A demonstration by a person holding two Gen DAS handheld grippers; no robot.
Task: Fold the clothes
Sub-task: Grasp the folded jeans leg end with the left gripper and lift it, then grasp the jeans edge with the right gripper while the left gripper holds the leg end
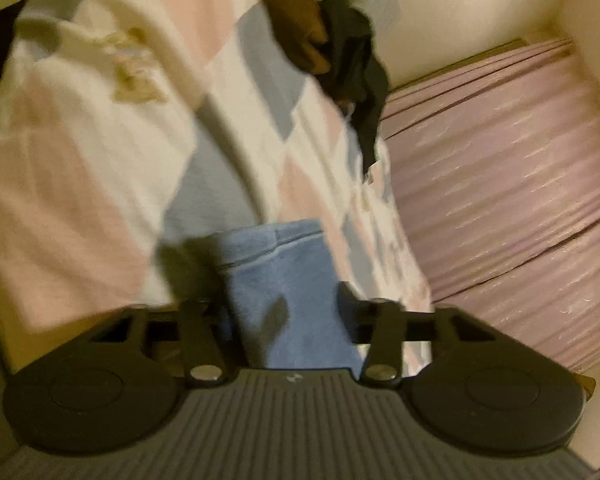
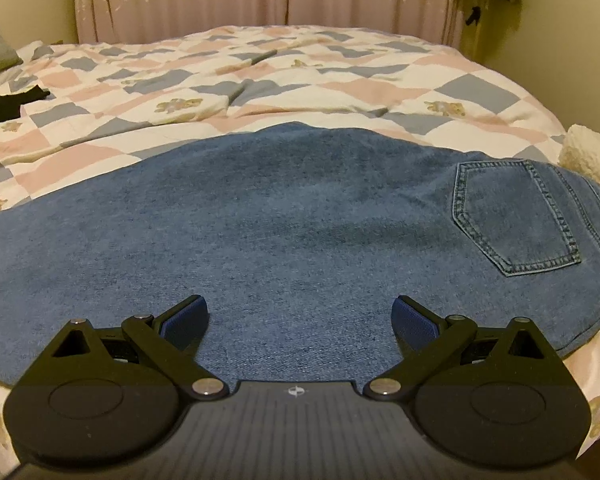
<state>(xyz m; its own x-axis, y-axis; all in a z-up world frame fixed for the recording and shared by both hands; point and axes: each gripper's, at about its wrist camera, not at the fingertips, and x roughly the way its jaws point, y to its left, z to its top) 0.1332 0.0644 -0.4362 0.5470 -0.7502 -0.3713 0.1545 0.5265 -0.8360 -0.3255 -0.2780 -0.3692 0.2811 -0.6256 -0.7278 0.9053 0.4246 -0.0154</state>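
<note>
Item: jeans (image 2: 284,216) laid flat on the quilted bed (image 2: 260,76), mid-fold.
Long axis runs crosswise to the right gripper (image 2: 300,316), which hovers spread just above the denim, pocket end to its right. Left gripper (image 1: 278,300), view blurred, appears to be pinching a hem end of the light-blue denim, raised off the bed.

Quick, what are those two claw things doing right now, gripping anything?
Left gripper: shut on a light blue denim fabric.
Right gripper: jaws open, holding nothing, above the blue denim jeans.
</note>
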